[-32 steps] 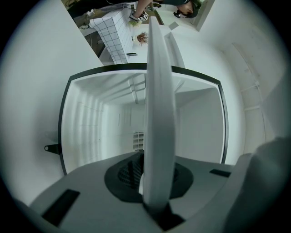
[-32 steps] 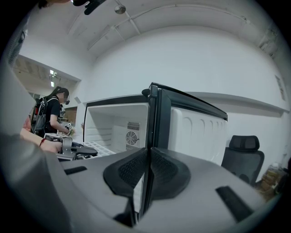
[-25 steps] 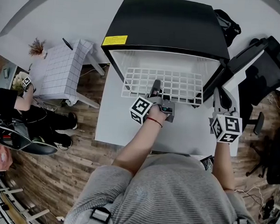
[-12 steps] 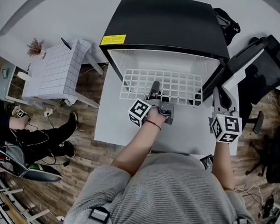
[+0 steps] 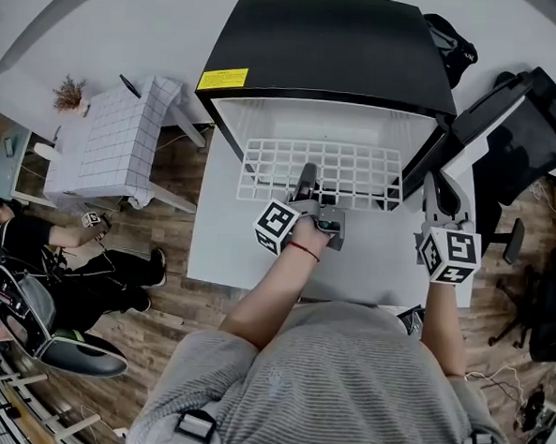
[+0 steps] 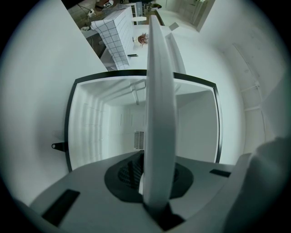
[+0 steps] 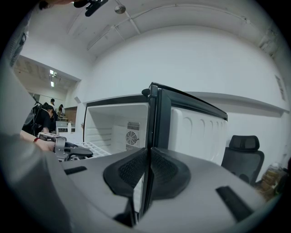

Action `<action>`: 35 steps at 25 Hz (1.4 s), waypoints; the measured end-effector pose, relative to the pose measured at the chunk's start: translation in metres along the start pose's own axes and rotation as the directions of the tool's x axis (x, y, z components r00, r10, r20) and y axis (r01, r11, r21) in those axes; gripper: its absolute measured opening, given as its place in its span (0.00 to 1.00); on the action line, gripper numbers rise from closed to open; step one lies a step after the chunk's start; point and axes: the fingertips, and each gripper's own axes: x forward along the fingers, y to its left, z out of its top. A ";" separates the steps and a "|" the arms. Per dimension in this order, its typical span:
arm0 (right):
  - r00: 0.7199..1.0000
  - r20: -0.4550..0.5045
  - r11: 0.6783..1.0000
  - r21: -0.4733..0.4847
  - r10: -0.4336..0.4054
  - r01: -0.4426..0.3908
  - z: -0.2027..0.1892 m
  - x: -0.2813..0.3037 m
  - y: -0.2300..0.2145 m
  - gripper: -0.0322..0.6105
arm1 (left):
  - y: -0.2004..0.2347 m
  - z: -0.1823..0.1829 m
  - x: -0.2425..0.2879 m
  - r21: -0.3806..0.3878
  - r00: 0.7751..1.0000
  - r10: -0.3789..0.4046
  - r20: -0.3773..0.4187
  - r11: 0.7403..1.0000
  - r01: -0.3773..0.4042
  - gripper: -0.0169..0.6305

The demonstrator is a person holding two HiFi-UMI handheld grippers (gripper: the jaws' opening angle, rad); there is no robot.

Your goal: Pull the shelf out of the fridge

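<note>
- Left gripper (image 5: 307,179) pinches the front edge of the wire shelf (image 5: 366,165), a hold suited to pulling.
- The shelf appears partway out of the fridge (image 5: 331,41).
- Right gripper (image 5: 439,203), jaws pressed together and empty, sits beside the open door (image 5: 495,126), likely guarding it.

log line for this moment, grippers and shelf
left gripper: shut on shelf | shelf: partly out of fridge | right gripper: shut, beside open door

Smooth black fridge (image 5: 331,41), white wire shelf (image 5: 263,159)
</note>
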 end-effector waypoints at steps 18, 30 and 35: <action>1.000 0.003 1.000 0.007 -0.006 0.006 -0.002 0.001 -0.001 0.07 | 0.000 -0.006 -0.032 -0.019 1.000 0.001 -0.019 1.000 -0.001 0.10; 1.000 0.006 1.000 0.013 -0.015 0.015 -0.002 -0.002 -0.002 0.07 | -0.015 0.002 -0.039 -0.006 1.000 -0.010 0.000 1.000 0.010 0.10; 1.000 0.029 0.999 0.045 -0.011 0.009 0.005 -0.010 0.004 0.07 | -0.017 0.000 -0.037 -0.003 1.000 -0.010 -0.012 1.000 0.010 0.10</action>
